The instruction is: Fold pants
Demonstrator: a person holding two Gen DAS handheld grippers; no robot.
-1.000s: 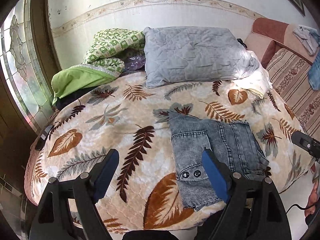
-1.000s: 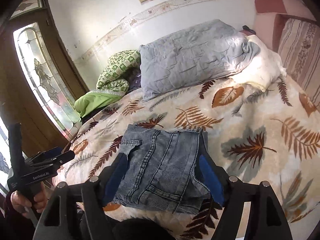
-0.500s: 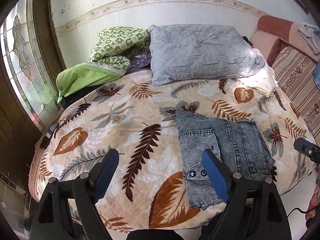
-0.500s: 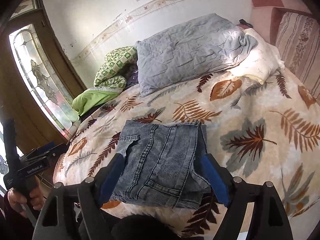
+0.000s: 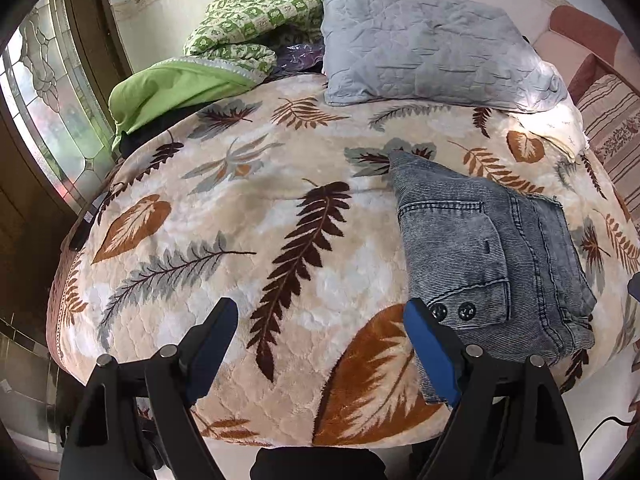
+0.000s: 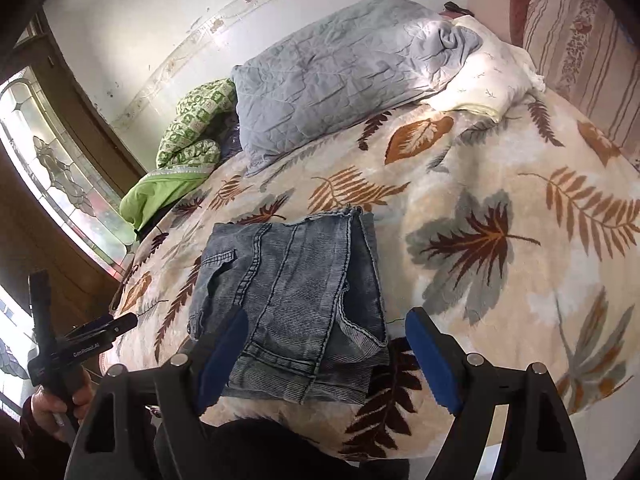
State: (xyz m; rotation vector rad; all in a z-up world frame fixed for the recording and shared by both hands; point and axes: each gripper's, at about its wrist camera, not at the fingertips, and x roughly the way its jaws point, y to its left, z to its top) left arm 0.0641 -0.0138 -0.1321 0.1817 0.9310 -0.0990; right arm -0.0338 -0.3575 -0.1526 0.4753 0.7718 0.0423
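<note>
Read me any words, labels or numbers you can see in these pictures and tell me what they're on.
"GenRobot.AI": white lettering on the black body of the left claw, in the right wrist view.
The two dark round buttons on the folded grey-blue denim pants: embossing too small to read.
Nothing else legible.

Both hand-held grippers (image 5: pixel 320 344) (image 6: pixel 324 354) apparently gape, empty.

The leaf-print bed (image 5: pixel 280 248) carries folded denim pants (image 6: pixel 296 300), a grey pillow (image 5: pixel 424 48) and green bedding (image 5: pixel 208 64).
</note>
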